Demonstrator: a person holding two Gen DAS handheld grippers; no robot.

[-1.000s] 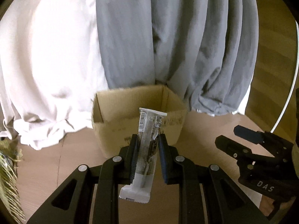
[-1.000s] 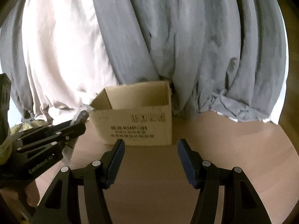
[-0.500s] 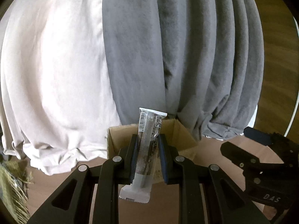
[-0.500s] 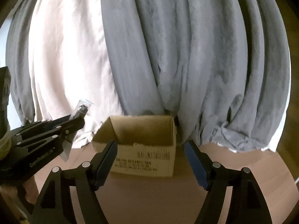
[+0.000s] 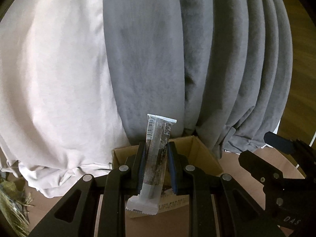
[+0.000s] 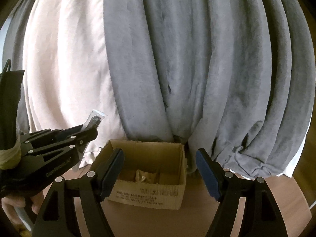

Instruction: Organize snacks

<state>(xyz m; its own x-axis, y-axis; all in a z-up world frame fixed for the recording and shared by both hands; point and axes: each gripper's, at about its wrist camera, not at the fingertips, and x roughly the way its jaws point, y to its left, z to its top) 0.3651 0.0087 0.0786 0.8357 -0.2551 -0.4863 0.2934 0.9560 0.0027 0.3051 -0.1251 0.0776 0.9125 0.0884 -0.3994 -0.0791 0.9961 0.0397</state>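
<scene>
My left gripper (image 5: 156, 158) is shut on a long snack bar (image 5: 157, 156) in a clear wrapper with white ends, held upright above the near wall of an open cardboard box (image 5: 199, 154). From the right wrist view the same bar (image 6: 94, 119) sticks up out of the left gripper (image 6: 86, 132) at the left, beside the box (image 6: 150, 189). A wrapped snack (image 6: 141, 176) lies inside the box. My right gripper (image 6: 160, 169) stands open in front of the box with nothing between its fingers. In the left wrist view the right gripper (image 5: 280, 150) shows at the right edge.
Grey curtains (image 6: 177, 69) and a pale pink curtain (image 6: 65, 59) hang right behind the box. The box rests on a brown wooden surface (image 6: 158, 221). Some dry greenish stalks (image 5: 9, 207) lie at the far left. A hand (image 6: 13, 207) holds the left gripper.
Both grippers rose and tipped upward, so the box sits lower in both views. The right jaws spread wider. The bar stays clamped in the left gripper.
</scene>
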